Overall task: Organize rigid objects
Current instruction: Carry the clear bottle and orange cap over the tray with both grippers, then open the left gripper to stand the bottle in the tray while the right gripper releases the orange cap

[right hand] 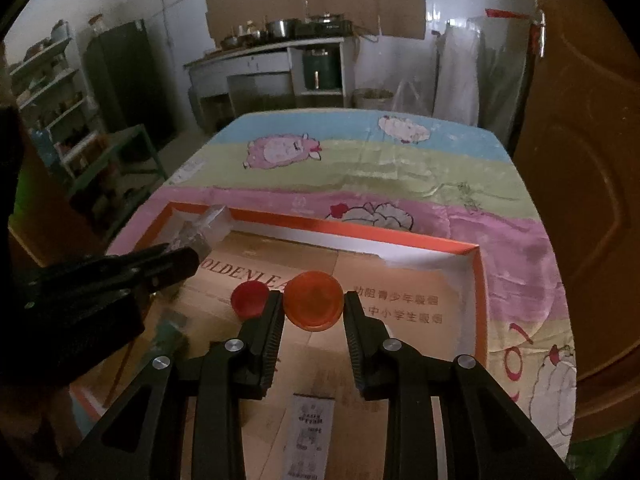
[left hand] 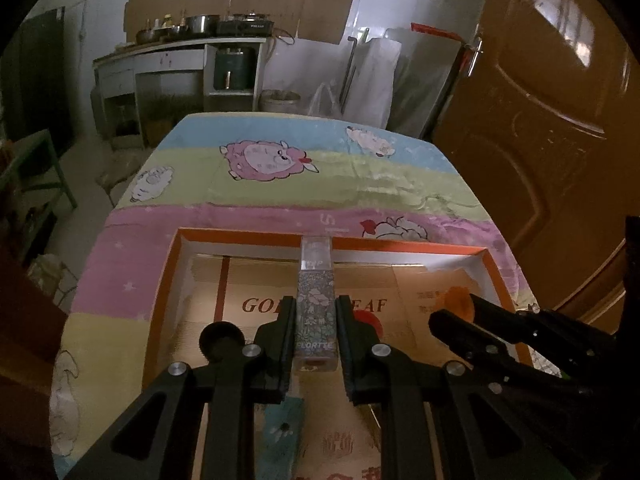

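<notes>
The left gripper (left hand: 314, 322) is clamping the patterned FLORTTE tube (left hand: 316, 304) lengthwise over the orange-rimmed box (left hand: 256, 236), while the right gripper (right hand: 313, 306) is pinching an orange disc (right hand: 313, 301) just above the cardboard floor; I'd say both should be lowering gently before the jaws are loosening, so nothing is rolling. The right wrist view is showing a small red disc (right hand: 249, 299) lying just beside the orange one, while the left view is offering the tube's label.
</notes>
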Demonstrator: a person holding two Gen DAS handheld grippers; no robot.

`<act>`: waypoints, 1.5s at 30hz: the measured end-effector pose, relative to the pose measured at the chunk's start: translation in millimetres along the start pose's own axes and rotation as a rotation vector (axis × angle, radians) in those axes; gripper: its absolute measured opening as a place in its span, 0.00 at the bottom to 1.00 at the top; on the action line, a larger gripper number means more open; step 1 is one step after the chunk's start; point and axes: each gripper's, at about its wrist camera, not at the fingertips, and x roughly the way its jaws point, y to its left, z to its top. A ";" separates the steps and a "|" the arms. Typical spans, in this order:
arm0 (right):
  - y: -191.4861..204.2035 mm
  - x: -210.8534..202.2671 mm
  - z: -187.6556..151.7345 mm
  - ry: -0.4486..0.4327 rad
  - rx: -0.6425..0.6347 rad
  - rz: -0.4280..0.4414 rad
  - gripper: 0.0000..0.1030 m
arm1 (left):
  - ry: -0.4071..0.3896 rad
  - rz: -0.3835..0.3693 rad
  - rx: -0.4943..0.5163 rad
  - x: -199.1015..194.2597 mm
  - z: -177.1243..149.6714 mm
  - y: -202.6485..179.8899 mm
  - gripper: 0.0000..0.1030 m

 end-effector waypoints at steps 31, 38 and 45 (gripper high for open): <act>1.3 41.1 0.1 0.108 -0.014 0.002 0.30 | 0.101 0.015 -0.002 38.2 -3.3 0.8 0.20; 2.1 44.4 -1.9 0.124 -0.017 0.002 0.31 | 0.125 0.014 -0.007 42.8 -3.3 2.9 0.21; 2.8 44.3 -1.5 0.121 -0.021 -0.004 0.31 | 0.117 0.034 -0.010 41.6 -3.3 5.8 0.31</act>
